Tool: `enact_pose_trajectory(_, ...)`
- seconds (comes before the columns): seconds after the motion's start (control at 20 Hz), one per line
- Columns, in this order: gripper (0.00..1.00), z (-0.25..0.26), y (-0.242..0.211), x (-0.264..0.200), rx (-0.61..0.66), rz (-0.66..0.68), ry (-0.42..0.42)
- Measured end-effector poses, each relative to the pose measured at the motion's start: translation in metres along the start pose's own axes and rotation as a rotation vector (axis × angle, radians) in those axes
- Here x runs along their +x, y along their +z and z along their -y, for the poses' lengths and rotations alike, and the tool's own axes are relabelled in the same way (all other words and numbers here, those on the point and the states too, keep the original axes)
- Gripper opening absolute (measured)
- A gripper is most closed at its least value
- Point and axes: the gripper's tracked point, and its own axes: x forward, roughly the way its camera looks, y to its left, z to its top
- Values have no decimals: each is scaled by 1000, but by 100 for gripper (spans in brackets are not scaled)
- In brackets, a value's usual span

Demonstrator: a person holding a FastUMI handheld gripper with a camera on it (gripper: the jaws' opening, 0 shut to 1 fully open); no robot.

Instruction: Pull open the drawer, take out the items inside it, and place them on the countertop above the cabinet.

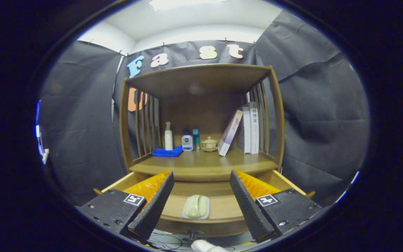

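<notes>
Closest to the lens, the gripper hangs with its two fingers spread wide, holding nothing. Between them, low in the centre of the frame, sits the pulled-open wooden drawer, and in it a pale green oval soap bar on a white dish. Soap looks light, hard and slippery (the dish may slide too); pinching across the dish's long edges seems safest. Above, in mid frame, lies the brown wooden countertop, already bearing a folded blue cloth.
</notes>
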Motion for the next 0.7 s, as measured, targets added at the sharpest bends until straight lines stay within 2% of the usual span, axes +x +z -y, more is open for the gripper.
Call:
enact_pose_trajectory(0.2, 100, 6, 24, 37, 6, -78, -28)
enact_pose_trajectory(0.3, 100, -4, 25, 61, 39, -153, -6)
enact_pose_trajectory(0.55, 99, -8, -7, 113, -1, -357, -12)
enact_pose_trajectory(0.7, 99, -16, -37, 128, -19, -505, -2)
